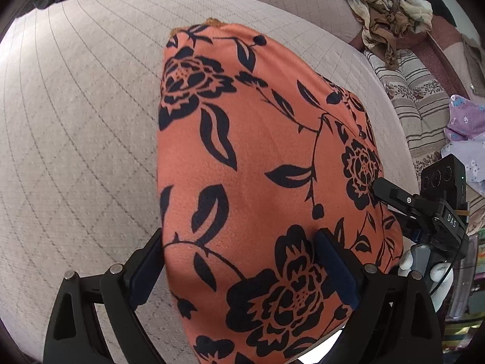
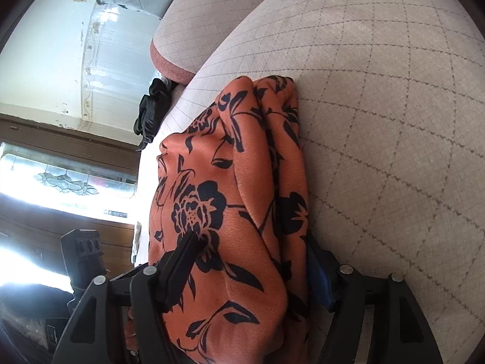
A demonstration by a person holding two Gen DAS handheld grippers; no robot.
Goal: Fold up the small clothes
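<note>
Showing two grippers at work on one orange floral garment (image 1: pixel 257 157) lying bunched on the quilted beige cushion (image 1: pixel 75 127). Your left gripper (image 1: pixel 242 261) stands wide, its two dark pads on either side of the cloth; the garment drapes between and over them, and whether the pads press on it cannot be told. Your right gripper (image 2: pixel 254 261) also stands well spread, the folded fabric heaped between its fingers; one black finger (image 2: pixel 185 251) lies against the cloth's left flank, the blue-padded one is half hidden under the fold at right, and a firm grip cannot be confirmed. In the left wrist view the right gripper's fingertip touches the garment's right edge. Count: one garment in hand, one dark cloth (image 2: pixel 151 109) at the cushion's far corner, one patterned heap of clothes (image 1: pixel 391 9) beyond the cushion, one lilac floral piece (image 1: pixel 463 118) further right. Open quilted surface lies to the garment's left in the left wrist view; the cushion's edge runs close along its right side
</note>
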